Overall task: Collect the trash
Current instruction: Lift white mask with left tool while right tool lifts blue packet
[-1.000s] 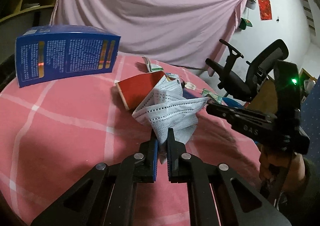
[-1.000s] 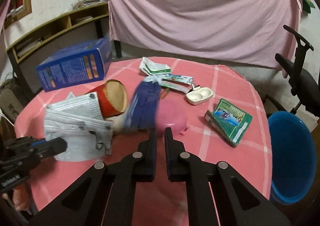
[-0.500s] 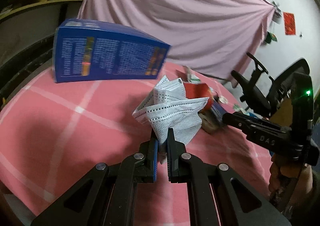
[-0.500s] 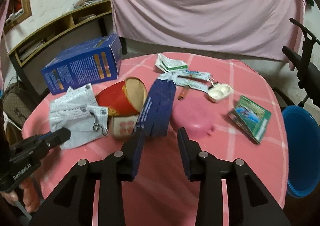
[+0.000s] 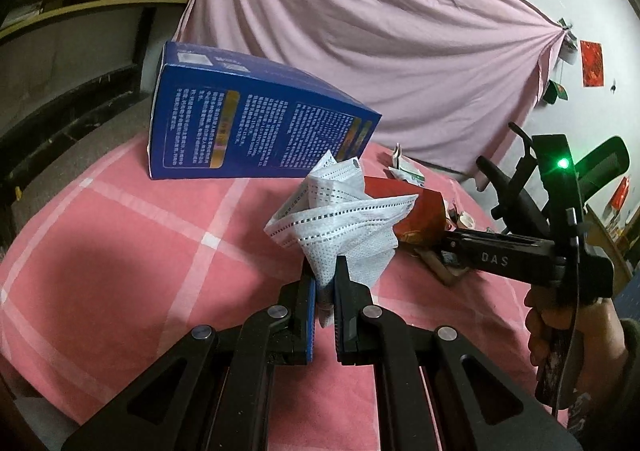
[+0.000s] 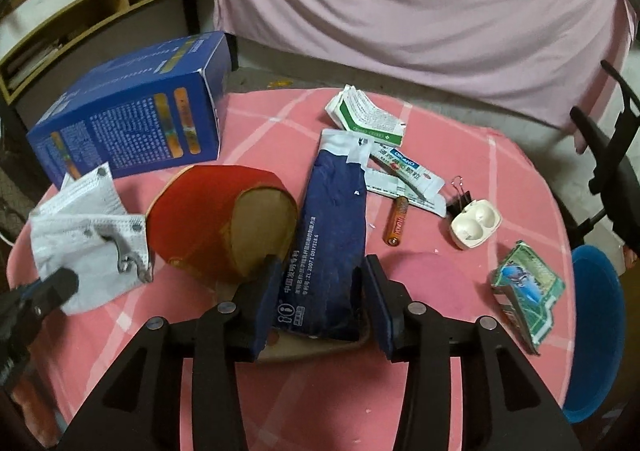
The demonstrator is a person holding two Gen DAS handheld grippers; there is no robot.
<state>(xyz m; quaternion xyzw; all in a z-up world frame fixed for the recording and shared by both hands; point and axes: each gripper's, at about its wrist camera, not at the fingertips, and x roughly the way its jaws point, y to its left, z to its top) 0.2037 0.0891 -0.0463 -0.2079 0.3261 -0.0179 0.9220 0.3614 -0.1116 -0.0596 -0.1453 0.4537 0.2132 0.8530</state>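
Over the round bench (image 6: 472, 363) with its pink checked cloth, my left fingers (image 5: 325, 293) are clamped on a crumpled pale grey face mask (image 5: 340, 227), holding it up in front of the big dark blue cardboard box (image 5: 256, 123). My right fingers (image 6: 320, 295) have just been opening and now stand apart on either side of the long dark blue foil pouch (image 6: 332, 239), not pressing it; the pouch lies just beside the red tipped-over paper tub (image 6: 216, 227). A blue plastic bin (image 6: 596, 335) sits off the bench's right edge.
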